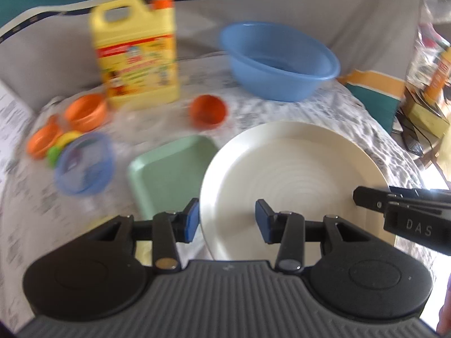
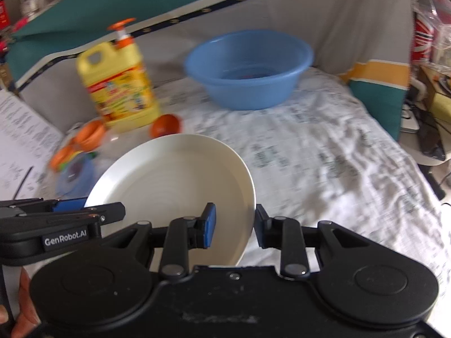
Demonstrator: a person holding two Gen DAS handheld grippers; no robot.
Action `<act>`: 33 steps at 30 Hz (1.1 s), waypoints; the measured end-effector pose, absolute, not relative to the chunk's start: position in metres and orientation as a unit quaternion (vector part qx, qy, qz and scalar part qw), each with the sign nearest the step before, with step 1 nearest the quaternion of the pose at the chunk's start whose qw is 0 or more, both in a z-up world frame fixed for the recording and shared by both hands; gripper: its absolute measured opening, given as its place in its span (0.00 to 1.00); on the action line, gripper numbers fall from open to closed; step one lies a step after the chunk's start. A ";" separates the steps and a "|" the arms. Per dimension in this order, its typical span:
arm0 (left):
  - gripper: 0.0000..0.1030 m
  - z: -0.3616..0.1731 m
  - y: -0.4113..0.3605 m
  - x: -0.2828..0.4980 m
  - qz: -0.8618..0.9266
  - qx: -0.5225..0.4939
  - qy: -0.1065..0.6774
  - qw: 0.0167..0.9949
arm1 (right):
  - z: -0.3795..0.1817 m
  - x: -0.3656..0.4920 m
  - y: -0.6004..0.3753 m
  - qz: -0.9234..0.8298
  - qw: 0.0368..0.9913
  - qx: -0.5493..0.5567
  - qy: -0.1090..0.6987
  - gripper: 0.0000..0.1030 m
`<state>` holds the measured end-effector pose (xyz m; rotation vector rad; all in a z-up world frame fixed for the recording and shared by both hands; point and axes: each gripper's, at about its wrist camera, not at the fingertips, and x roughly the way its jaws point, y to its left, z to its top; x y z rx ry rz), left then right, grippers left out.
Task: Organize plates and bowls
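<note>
A large white plate [image 1: 282,163] hangs tilted above the cloth-covered table [image 1: 282,112], held from both sides. My left gripper [image 1: 227,221] is shut on the plate's left rim, one blue pad outside the rim and the other over the plate's face. In the right wrist view my right gripper [image 2: 235,225] is shut on the right rim of the plate [image 2: 174,174]. The right gripper [image 1: 363,198] shows at the plate's right edge in the left wrist view, and the left gripper [image 2: 104,209] at the lower left in the right one. A green square dish [image 1: 172,169] lies partly under the plate.
A blue basin [image 1: 279,59] stands at the back beside a yellow detergent jug [image 1: 138,53]. Orange bowls [image 1: 86,112] [image 1: 208,111] and a small blue bowl [image 1: 84,163] lie on the left. Bags and clutter [image 1: 431,70] crowd the right edge. A hand [image 2: 25,304] shows low left.
</note>
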<state>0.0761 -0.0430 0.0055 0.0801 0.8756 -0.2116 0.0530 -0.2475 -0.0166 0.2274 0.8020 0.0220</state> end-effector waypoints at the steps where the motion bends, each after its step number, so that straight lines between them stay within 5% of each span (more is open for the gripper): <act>1: 0.40 0.009 -0.033 0.068 -0.096 0.038 0.421 0.901 | -0.014 0.049 -0.240 0.020 0.914 0.109 0.390 0.28; 17: 0.40 0.031 0.132 -0.043 0.017 -0.029 0.418 0.908 | 0.008 -0.003 -0.093 0.158 0.891 0.046 0.424 0.28; 33: 0.40 -0.027 0.200 -0.090 0.045 -0.069 0.451 0.889 | -0.030 -0.029 -0.012 0.211 0.857 -0.028 0.469 0.28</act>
